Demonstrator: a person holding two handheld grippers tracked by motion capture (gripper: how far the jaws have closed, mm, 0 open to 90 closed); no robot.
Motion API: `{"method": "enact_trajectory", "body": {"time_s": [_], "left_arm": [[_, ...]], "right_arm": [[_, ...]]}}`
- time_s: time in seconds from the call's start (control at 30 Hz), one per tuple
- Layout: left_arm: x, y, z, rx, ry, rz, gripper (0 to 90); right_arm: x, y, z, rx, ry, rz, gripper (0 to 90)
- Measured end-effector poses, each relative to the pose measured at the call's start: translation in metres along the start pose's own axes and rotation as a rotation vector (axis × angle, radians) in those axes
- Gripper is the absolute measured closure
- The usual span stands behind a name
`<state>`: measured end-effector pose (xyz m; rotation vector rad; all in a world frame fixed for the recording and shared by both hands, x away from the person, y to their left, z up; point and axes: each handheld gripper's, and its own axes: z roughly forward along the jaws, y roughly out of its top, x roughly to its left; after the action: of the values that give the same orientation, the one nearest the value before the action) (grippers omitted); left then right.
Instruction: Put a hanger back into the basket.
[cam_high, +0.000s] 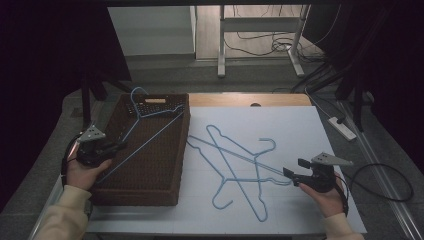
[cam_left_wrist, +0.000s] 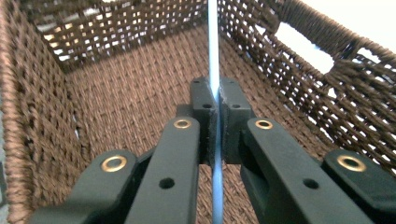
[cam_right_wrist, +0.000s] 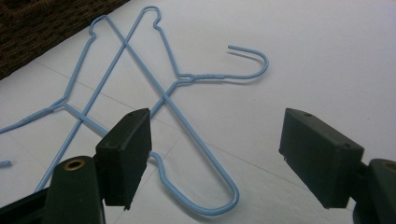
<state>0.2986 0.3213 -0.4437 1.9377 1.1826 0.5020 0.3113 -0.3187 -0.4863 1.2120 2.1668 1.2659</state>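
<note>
While the left tongs clamp the wire of a blue hanger lying in the wicker basket, the right tongs stand open over two crossed hangers on the worktop; they should close squarely on one wire only.

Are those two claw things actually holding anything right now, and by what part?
The left gripper is shut on a blue hanger over the basket, pinching its long straight bar. The right gripper is open, holding nothing, near the hangers on the table.
</note>
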Motion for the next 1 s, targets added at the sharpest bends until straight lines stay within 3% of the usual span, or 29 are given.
{"method": "enact_trajectory", "body": {"time_s": [0.07, 0.1, 0.33, 0.6, 0.7, 0.73, 0.8, 0.87, 0.9, 0.93, 1.0], "left_arm": [[0.0, 0.0, 0.003, 0.026, 0.012, -0.005, 86.3], [0.002, 0.0, 0.007, 0.073, 0.021, -0.015, 86.3], [0.005, -0.001, 0.015, 0.145, 0.044, -0.047, 86.2], [0.005, -0.001, 0.026, 0.25, 0.076, -0.031, 81.7], [0.004, -0.001, 0.026, 0.244, 0.087, -0.036, 70.5], [0.004, 0.0, 0.025, 0.228, 0.115, -0.041, 55.7], [0.004, 0.0, 0.023, 0.21, 0.114, -0.048, 45.7], [0.003, 0.001, 0.018, 0.165, 0.117, -0.051, 42.0], [0.001, 0.004, 0.011, 0.111, 0.122, -0.053, 36.3], [0.001, 0.004, 0.011, 0.111, 0.122, -0.053, 33.9], [-0.004, 0.008, 0.002, 0.056, 0.11, -0.05, 32.2]], "right_arm": [[0.0, 0.0, 0.0, 0.001, 0.001, -0.001, 25.5], [0.0, 0.0, 0.0, 0.0, 0.001, -0.001, 25.5], [0.0, 0.0, 0.0, 0.0, 0.001, -0.001, 25.5], [0.0, -0.001, 0.0, 0.004, 0.002, -0.001, 25.5], [0.0, -0.001, 0.0, 0.004, 0.004, -0.002, 25.5], [0.0, -0.001, 0.0, 0.002, 0.006, -0.002, 25.5], [0.0, -0.001, 0.0, 0.001, 0.006, -0.002, 25.5], [0.0, -0.001, 0.0, 0.002, 0.006, -0.003, 25.5], [0.0, -0.001, 0.0, 0.002, 0.006, -0.003, 25.5], [0.0, -0.001, 0.0, 0.002, 0.006, -0.003, 25.5], [0.0, -0.001, 0.0, 0.003, 0.005, -0.002, 25.5]]}}
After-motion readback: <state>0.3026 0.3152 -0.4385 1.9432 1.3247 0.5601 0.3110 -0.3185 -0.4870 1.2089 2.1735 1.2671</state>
